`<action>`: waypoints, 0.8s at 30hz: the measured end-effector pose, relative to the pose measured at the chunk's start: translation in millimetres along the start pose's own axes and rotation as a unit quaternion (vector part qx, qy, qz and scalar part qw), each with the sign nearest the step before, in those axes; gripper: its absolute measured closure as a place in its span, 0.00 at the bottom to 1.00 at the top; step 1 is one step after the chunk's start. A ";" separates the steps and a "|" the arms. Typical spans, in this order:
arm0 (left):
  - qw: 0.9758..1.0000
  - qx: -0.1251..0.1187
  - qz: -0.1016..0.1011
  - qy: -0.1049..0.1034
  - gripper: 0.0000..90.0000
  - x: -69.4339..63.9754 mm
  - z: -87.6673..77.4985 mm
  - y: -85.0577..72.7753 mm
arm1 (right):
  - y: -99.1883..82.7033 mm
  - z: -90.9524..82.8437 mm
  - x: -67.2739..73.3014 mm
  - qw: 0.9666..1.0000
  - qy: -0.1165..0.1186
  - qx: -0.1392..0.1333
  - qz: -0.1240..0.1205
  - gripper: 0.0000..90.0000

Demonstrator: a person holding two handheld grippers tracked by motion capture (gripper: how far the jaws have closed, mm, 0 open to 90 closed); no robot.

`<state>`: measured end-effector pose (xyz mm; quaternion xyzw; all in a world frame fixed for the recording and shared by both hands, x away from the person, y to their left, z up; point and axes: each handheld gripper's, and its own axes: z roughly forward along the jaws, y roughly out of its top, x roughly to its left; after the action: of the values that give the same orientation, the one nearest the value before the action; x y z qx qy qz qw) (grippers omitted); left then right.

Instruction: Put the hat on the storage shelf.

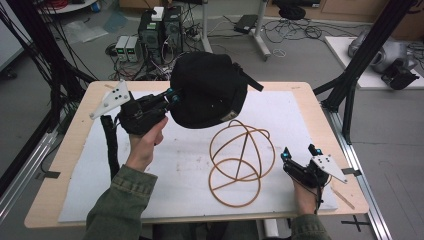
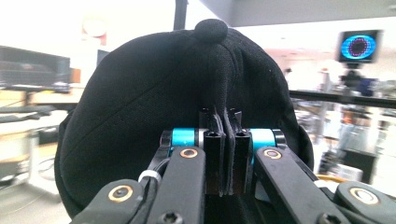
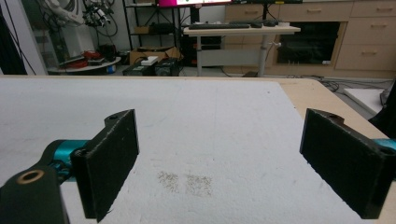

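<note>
High view: black cap (image 1: 207, 90) held aloft in the upper middle of the frame, above the white-covered surface (image 1: 150, 165), pinched at its left edge by the left tool (image 1: 172, 95). Long axis roughly left to right, strap end toward upper right, crown up; brim not clearly seen. Wire-hoop frame (image 1: 240, 162) lying lower right of centre, apart from the cap. Right tool (image 1: 298, 155) resting at lower right, spread and empty. Risk, as a judgement: thin pinch of cloth, so could slip and drop the cap.

Left gripper view: left tool (image 2: 224, 154) clenched on a fold of the cap (image 2: 154, 107), button at top centre.

Right gripper view: right tool (image 3: 219, 163) released, bare surface (image 3: 210, 116) between.
</note>
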<state>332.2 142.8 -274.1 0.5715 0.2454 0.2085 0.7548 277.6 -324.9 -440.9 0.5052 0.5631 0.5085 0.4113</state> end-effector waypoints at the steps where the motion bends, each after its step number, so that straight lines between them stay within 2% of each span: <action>1: 1.000 0.000 0.000 0.000 0.98 0.0 0.0 0.0 | 0.0 0.0 0.0 1.000 0.000 0.000 0.000 0.12; 7: 1.000 0.000 0.000 0.000 0.98 0.0 0.0 0.0 | 0.0 0.0 0.0 1.000 0.000 0.000 0.000 0.12; 8: 0.998 -0.004 0.004 -0.058 0.98 -11.1 -1.9 7.5 | 0.0 0.0 0.0 1.000 0.000 0.000 0.000 0.12; 9: 1.000 -0.002 -0.001 -0.008 0.98 -1.5 -0.3 1.1 | 0.3 0.2 1.1 1.000 0.002 0.000 -0.006 0.12; 10: 0.992 0.000 -0.006 -0.124 0.98 -25.8 0.2 15.3 | 0.2 0.0 0.2 1.000 -0.001 0.001 -0.001 0.12; 13: 0.990 0.001 -0.015 -0.142 0.98 -26.6 1.4 15.5 | 0.7 -0.5 1.4 1.000 0.001 0.000 -0.002 0.12; 16: 0.985 0.012 -0.027 -0.167 0.98 -26.6 3.7 14.6 | 0.9 -0.7 0.6 1.000 0.002 0.000 -0.003 0.12; 22: 0.976 0.047 -0.029 -0.210 0.98 -34.5 12.2 11.0 | 1.0 -0.4 1.6 1.000 0.003 -0.002 -0.002 0.12; 24: 0.974 0.055 -0.024 -0.217 0.98 -37.9 15.1 10.3 | 1.1 -0.2 1.9 1.000 0.003 -0.002 -0.001 0.12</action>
<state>311.0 111.4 -255.7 0.6377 0.1009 0.0477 0.7622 277.3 -323.2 -439.6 0.5026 0.5638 0.5104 0.4111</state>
